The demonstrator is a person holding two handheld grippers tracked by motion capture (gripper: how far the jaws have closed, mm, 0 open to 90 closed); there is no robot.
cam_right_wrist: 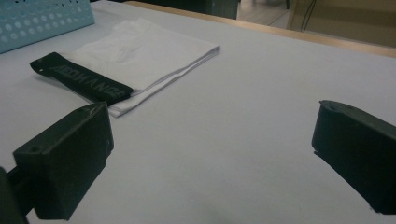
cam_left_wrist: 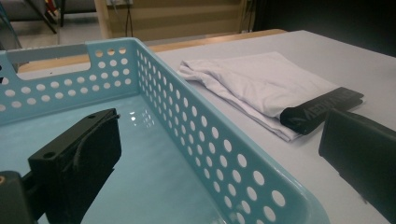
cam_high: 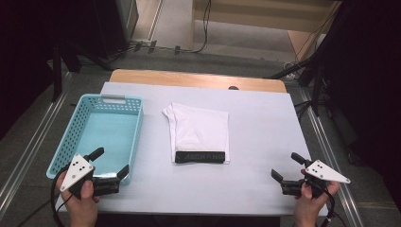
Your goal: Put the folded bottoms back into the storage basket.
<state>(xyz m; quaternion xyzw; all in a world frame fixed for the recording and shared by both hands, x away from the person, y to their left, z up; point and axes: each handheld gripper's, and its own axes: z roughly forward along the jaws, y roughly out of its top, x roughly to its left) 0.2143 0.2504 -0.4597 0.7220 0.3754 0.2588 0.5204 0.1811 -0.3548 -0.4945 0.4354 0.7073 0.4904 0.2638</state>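
The fingers of the left gripper (cam_high: 112, 163) are spread wide and grasp nothing; one finger hangs over the inside of the light blue perforated plastic basket (cam_high: 135, 127), the other outside its near corner. The right gripper (cam_high: 286, 166) is also fully released, above the bare pale grey table top (cam_high: 265, 123) at the near right. The folded white cloth garment with a black lettered waistband (cam_high: 201, 130) lies flat in the middle (just beside the basket, apart from both grippers).

Light blue basket (cam_high: 103, 124) dotted with round holes; white garment (cam_high: 200, 128) with black lettered waistband (cam_high: 199, 156); pale grey table (cam_high: 265, 142), wooden far edge; black grippers.
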